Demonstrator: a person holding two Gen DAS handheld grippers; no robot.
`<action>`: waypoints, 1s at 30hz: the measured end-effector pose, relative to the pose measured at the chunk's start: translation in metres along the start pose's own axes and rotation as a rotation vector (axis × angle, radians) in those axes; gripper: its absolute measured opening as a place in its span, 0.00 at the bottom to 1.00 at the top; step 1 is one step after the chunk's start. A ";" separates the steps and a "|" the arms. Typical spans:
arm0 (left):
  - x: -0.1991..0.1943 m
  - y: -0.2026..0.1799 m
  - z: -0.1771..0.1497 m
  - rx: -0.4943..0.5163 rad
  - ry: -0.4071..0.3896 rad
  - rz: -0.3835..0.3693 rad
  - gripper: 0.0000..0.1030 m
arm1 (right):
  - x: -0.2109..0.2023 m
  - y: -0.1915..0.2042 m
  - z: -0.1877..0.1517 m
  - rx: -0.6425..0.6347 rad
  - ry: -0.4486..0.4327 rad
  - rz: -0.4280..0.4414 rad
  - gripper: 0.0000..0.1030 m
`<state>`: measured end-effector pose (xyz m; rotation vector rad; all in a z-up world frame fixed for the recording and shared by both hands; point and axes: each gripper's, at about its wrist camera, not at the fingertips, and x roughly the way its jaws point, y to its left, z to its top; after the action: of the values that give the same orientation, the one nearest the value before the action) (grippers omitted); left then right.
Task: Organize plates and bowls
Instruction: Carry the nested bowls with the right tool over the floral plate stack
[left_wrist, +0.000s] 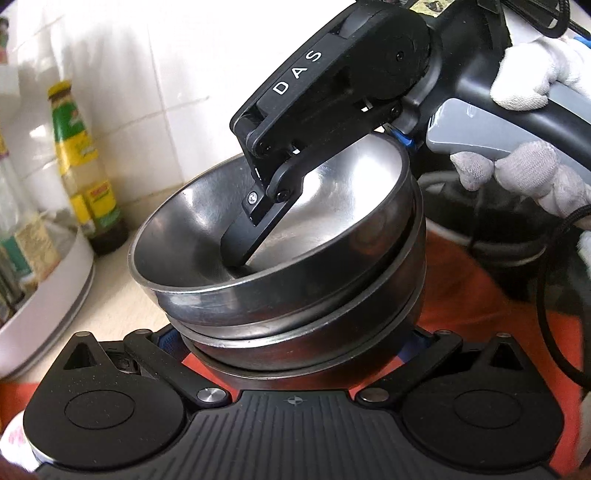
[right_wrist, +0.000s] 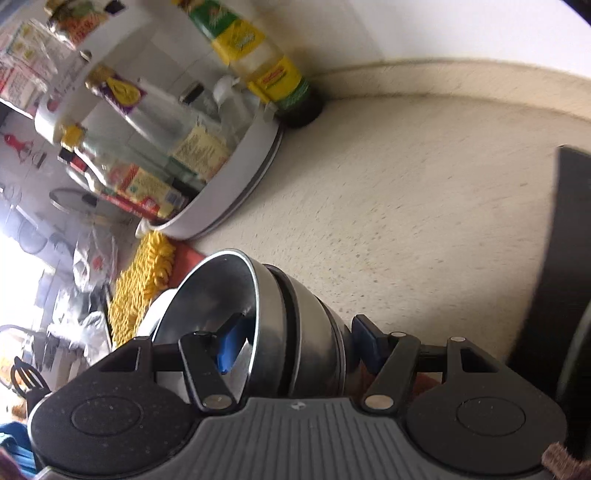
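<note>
A stack of nested steel bowls (left_wrist: 295, 295) stands on an orange mat, right in front of my left gripper (left_wrist: 291, 343). The left gripper's jaws stand wide on either side of the stack's base; I cannot tell if they touch it. My right gripper (left_wrist: 255, 229) reaches down from the upper right, one finger inside the top bowl (left_wrist: 332, 206), the other hidden behind the rim. In the right wrist view the right gripper (right_wrist: 299, 341) is shut on the stacked bowls' rims (right_wrist: 269, 325), one blue pad (right_wrist: 231, 345) inside, the other outside.
A white round rack (right_wrist: 236, 192) of bottles and packets stands at the left on the beige counter (right_wrist: 406, 206). A sauce bottle (left_wrist: 79, 162) stands by the tiled wall. A yellow chenille cloth (right_wrist: 140, 284) lies beyond the bowls. A dark object (right_wrist: 557, 258) is at the right.
</note>
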<state>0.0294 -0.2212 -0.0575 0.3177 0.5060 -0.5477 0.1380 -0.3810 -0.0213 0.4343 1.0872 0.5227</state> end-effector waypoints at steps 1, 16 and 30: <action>-0.004 -0.001 0.003 0.002 -0.015 -0.005 1.00 | -0.006 0.003 -0.001 0.007 -0.017 -0.013 0.57; -0.099 0.019 0.011 0.033 -0.155 0.030 1.00 | -0.062 0.097 -0.015 -0.038 -0.201 -0.070 0.57; -0.189 0.052 -0.045 -0.047 -0.120 0.207 1.00 | -0.019 0.205 -0.038 -0.164 -0.158 0.036 0.57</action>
<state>-0.0970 -0.0818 0.0145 0.2870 0.3639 -0.3508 0.0588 -0.2257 0.0944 0.3454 0.8783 0.5947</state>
